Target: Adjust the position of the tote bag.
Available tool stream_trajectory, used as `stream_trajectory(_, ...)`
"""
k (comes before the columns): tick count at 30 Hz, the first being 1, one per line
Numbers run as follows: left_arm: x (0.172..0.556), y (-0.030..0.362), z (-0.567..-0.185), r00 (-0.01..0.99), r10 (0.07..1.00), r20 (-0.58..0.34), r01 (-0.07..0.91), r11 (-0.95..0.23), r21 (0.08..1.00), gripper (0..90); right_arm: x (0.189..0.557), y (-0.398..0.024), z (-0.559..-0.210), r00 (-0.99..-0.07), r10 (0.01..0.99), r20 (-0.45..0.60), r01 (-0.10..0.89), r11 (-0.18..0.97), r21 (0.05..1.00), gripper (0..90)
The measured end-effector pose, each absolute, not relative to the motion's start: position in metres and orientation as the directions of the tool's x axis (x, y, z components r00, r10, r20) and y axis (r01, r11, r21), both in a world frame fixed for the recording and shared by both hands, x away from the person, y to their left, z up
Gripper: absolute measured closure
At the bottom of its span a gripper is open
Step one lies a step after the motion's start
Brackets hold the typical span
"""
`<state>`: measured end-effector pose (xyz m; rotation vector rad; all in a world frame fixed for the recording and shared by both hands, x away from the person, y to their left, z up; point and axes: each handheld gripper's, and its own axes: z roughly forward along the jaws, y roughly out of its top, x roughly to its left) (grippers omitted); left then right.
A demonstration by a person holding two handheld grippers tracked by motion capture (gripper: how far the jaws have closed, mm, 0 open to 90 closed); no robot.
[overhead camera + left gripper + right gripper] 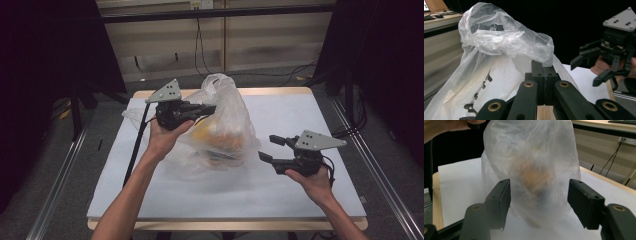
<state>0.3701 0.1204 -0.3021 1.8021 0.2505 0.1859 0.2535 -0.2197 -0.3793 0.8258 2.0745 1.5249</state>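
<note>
A translucent white plastic bag (230, 135) stands in the middle of the white-covered table (285, 112), with something orange showing faintly through it. My left gripper (210, 107) is held at the bag's upper left side, shut on a fold of the plastic near its crumpled top (499, 47). In the left gripper view its jaws (543, 67) are pressed together against the film. My right gripper (267, 147) hovers just right of the bag, open and holding nothing. In the right gripper view the bag (531, 157) stands beyond the spread jaws (539, 195), apart from them.
A black cable (135, 145) trails from the left gripper down over the table's left edge. The right gripper (585, 72) is also in the left gripper view, far right. Dark curtains flank the table, and metal rails run along the floor on both sides.
</note>
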Motion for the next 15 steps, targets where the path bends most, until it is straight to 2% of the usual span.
stream_trajectory(7, 0.360, 0.117, -0.304, 0.968, 0.252, 0.006, 0.056, -0.236, 0.970, 90.0, 0.271, -0.214, -0.358, -0.715, 0.699, -0.018, 0.165, 0.193, 0.967, 40.1)
stream_trajectory(15, 0.342, 0.108, -0.310, 0.973, 0.228, 0.036, 0.014, -0.216, 0.976, 90.0, 0.292, -0.206, -0.340, -0.730, 0.683, 0.006, 0.160, 0.163, 0.974, 38.7)
